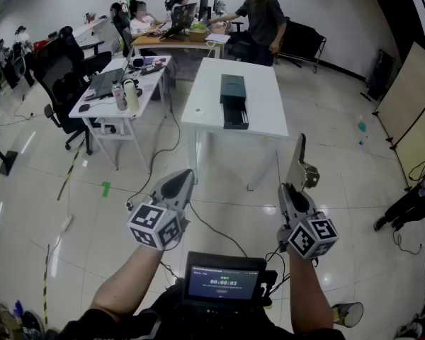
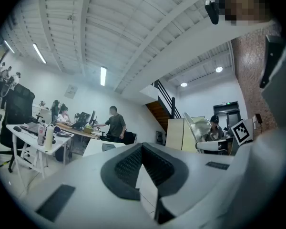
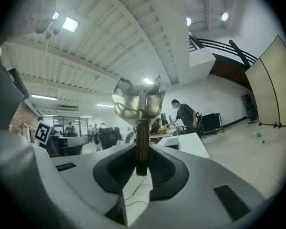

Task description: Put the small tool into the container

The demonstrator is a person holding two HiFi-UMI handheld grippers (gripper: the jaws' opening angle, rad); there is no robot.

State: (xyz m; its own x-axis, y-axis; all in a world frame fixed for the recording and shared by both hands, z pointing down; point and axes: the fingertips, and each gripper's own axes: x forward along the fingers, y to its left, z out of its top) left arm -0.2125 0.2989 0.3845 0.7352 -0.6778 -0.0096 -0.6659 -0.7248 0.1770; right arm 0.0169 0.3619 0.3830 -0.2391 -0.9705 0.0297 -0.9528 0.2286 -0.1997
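My right gripper (image 1: 295, 192) is shut on the dark handle of a small metal tool (image 1: 299, 163), whose flat shiny head (image 3: 139, 101) sticks up past the jaws. In the right gripper view the handle (image 3: 141, 149) runs down between the two pads. My left gripper (image 1: 178, 187) is shut with nothing in it, its pads meeting at the tip (image 2: 142, 150). Both grippers hang over the floor, well short of the white table (image 1: 205, 115). On that table lies the dark container (image 1: 233, 99), a box with its near end open.
A desk (image 1: 103, 105) with a laptop and bottles stands left of the white table, with office chairs (image 1: 57, 73) beyond. Several people work at a far desk, and one person (image 1: 262, 20) stands behind the table. Cables cross the glossy floor (image 1: 156, 161). Panels (image 1: 411, 105) lean at the right.
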